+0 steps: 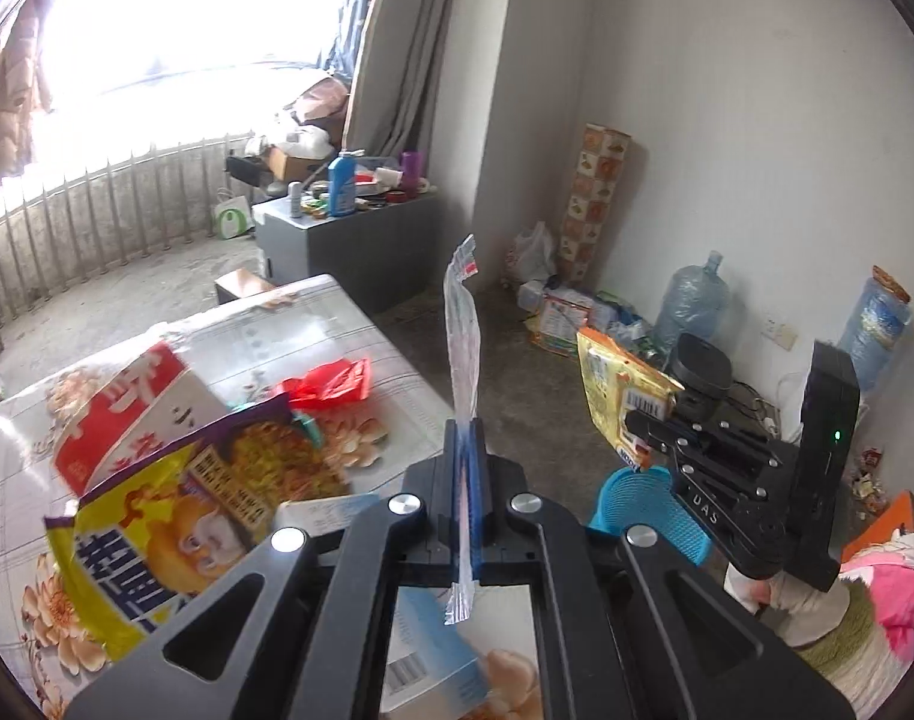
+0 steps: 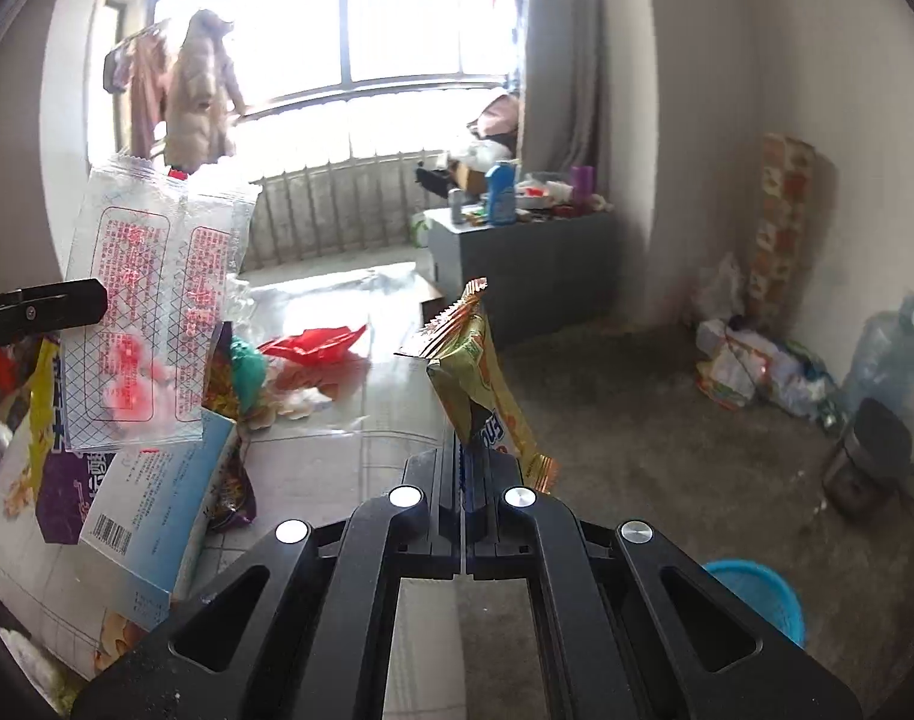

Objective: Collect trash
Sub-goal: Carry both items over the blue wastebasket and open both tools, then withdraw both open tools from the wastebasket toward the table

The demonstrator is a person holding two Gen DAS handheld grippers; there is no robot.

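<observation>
My left gripper (image 1: 466, 438) is shut on a clear plastic wrapper (image 1: 464, 336) with red print, held edge-on above the table's right edge; the same wrapper shows flat in the right wrist view (image 2: 150, 312). My right gripper (image 2: 464, 456) is shut on a yellow snack wrapper (image 2: 478, 384), held off the table's right side; it also shows in the left wrist view (image 1: 622, 396). A blue mesh bin (image 1: 649, 504) stands on the floor below the right gripper (image 1: 640, 429), and its rim shows in the right wrist view (image 2: 757, 594).
On the floral-cloth table (image 1: 348, 324) lie a red wrapper (image 1: 330, 384), a purple-yellow noodle bag (image 1: 204, 492), a red-white carton (image 1: 126, 414) and a light blue box (image 2: 156, 510). Water jugs (image 1: 694, 306) and bags stand by the wall. A grey cabinet (image 1: 348, 240) stands behind.
</observation>
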